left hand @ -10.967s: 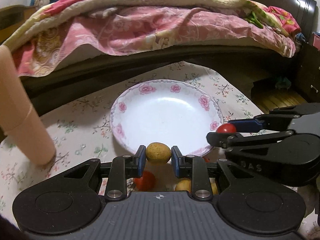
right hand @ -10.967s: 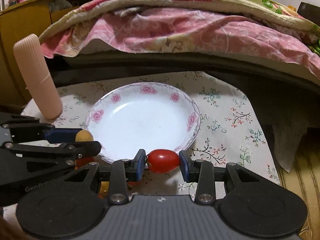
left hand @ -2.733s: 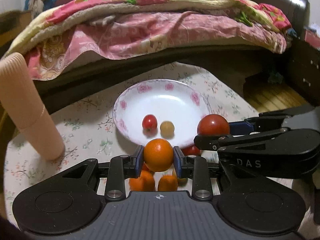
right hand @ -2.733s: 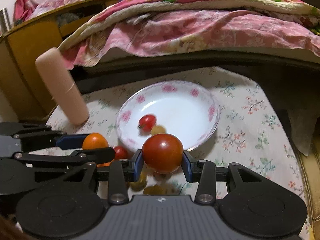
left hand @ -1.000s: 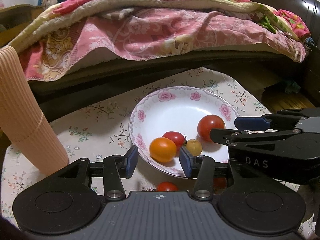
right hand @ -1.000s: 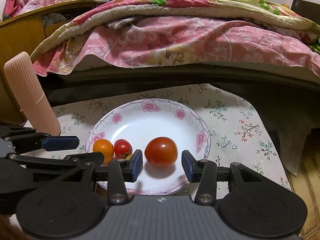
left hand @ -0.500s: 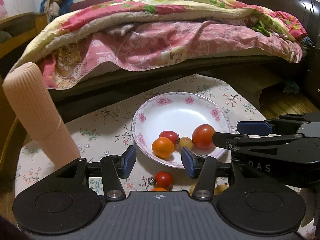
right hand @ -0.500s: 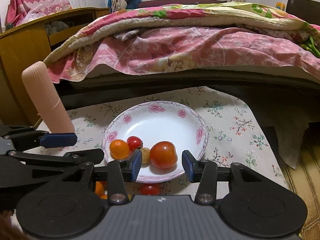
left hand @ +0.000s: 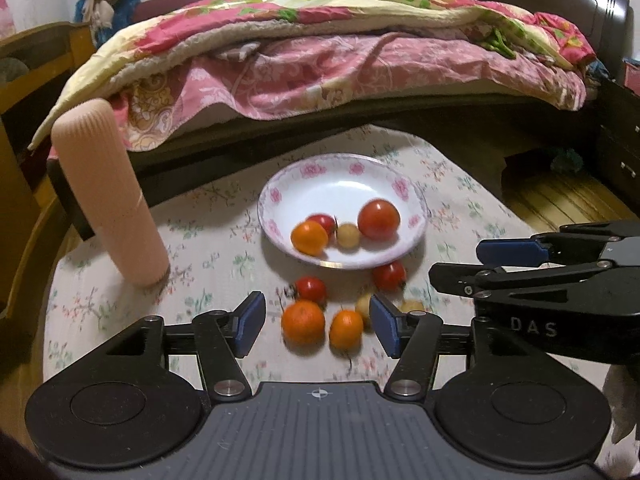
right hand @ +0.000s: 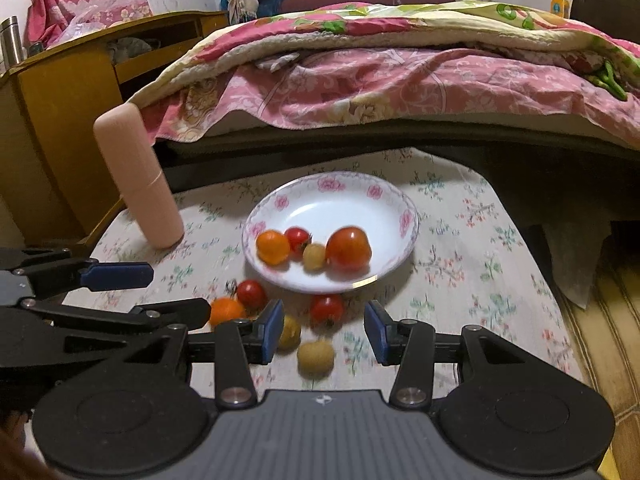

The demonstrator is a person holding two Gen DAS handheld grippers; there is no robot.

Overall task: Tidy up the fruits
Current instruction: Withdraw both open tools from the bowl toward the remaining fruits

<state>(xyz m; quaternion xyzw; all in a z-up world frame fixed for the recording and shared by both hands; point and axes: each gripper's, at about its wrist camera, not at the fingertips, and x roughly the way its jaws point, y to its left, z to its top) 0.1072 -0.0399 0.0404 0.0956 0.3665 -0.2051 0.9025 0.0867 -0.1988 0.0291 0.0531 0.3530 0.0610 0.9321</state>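
Left wrist view: left gripper (left hand: 318,325) and right gripper (right hand: 323,332) both gaping, empty. Four fruits sit in plate (left hand: 414,232); six lie loose on cloth before it. Orange (left hand: 303,322) looks light, round, rolls easily; pinch across its middle, gently.

Before me the low table under a floral tablecloth (left hand: 208,240) carries a rose-rimmed white plate (left hand: 416,216) at centre, a ribbed pink cylinder (left hand: 110,196) upright at far left, and, nearer than the plate, loose cherry tomatoes (left hand: 310,288), two small oranges (left hand: 303,322) and yellowish fruits (right hand: 316,357).
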